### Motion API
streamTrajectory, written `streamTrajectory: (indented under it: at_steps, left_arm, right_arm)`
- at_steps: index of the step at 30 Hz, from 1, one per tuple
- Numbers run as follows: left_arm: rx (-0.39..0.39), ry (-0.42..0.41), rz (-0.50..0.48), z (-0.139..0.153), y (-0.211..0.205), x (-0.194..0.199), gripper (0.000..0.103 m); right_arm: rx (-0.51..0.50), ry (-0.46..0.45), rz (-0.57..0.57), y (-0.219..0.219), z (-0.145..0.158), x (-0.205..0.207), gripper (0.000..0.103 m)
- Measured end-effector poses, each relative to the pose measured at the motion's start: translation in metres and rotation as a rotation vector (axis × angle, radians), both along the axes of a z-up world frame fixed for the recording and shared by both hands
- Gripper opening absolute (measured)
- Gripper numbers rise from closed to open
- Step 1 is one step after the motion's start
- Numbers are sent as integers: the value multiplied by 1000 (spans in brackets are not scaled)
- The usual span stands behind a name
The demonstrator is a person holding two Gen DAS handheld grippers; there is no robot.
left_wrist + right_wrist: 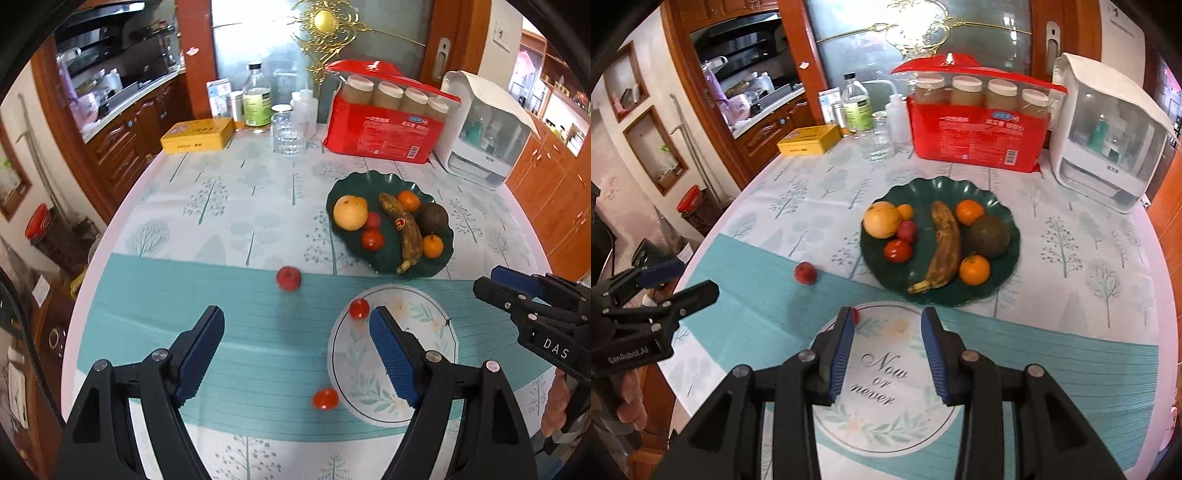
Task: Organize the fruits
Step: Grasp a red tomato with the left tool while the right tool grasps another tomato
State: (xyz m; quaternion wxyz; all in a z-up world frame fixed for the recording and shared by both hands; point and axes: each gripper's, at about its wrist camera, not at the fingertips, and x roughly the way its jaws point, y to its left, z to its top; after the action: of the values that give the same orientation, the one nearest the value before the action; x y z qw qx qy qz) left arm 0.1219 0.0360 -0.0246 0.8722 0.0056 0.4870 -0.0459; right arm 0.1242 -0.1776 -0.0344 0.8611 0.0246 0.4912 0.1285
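Your left gripper (295, 354) and right gripper (888, 354) both hang spread and empty over the white plate (436, 354). One tomato (359, 308) sits on its rim; two others (325, 398) (288, 278) lie on the mat beside it. They look light, smooth and soft: pinch gently across the middle or they'll roll or split.

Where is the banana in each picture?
Left wrist view: the banana lies on the green plate, right of centre.
Right wrist view: the banana sits mid-frame, above the open fingers.
Shared landmark: the red package behind the plate.
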Motion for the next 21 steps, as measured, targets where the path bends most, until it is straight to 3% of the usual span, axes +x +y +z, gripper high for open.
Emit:
streamTrajectory:
  at_steps: [14,21]
  left_arm:
    - [-8,115,68,-96,-8,-38,80]
    - [-64,157,54,-129,-9,-43,70]
  right_arm:
    - [21,86,35,20,-55,-5,38]
    - [34,108,35,28,-78,4,38]
